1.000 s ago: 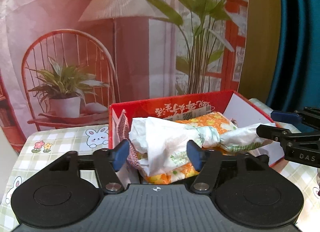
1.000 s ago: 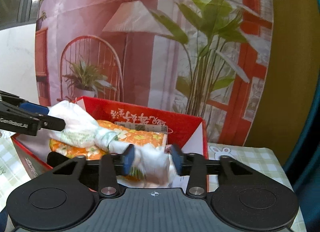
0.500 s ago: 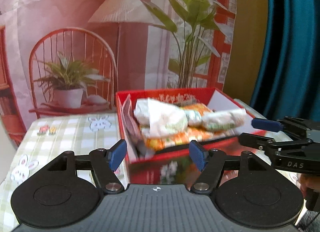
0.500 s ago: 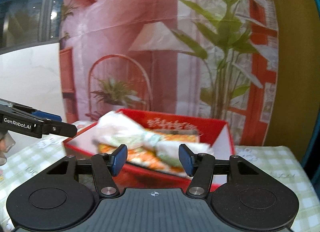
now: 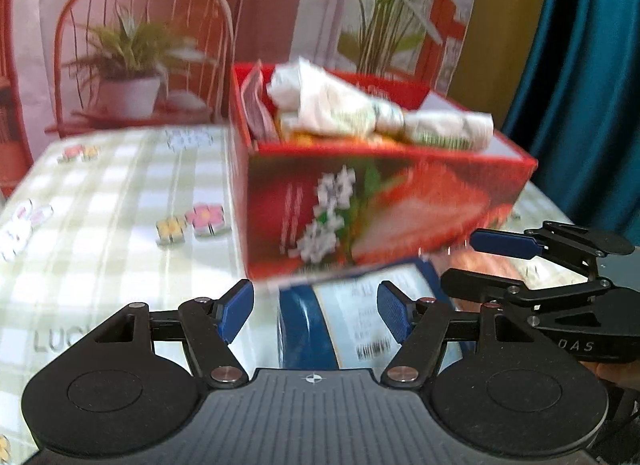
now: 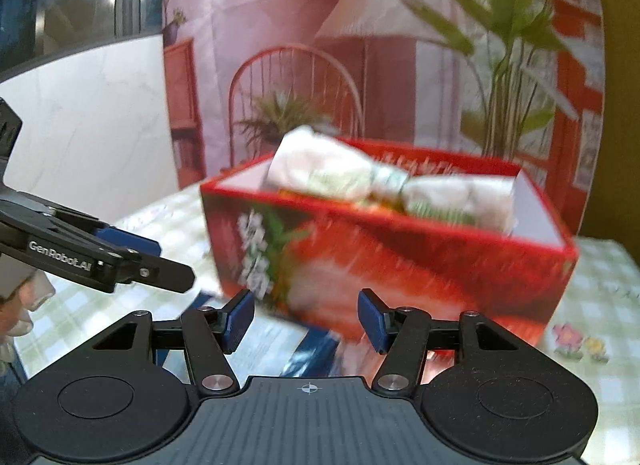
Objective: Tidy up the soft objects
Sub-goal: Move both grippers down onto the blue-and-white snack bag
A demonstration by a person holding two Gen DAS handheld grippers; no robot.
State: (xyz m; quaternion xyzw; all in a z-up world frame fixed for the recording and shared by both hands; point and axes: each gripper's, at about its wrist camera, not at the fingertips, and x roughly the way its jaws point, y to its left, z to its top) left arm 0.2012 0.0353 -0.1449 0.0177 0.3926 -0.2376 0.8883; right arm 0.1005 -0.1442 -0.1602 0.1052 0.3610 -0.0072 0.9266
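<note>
"GenRobot.AI" printed on black left gripper; "DAS" on black right gripper; "LUC" on near-left green checked tablecloth.

Red cardboard box stands on checked tablecloth, toward its far edge. White crumpled soft packet lies in box. Blue-and-white flat pack lies before box, touching its near wall.
</note>
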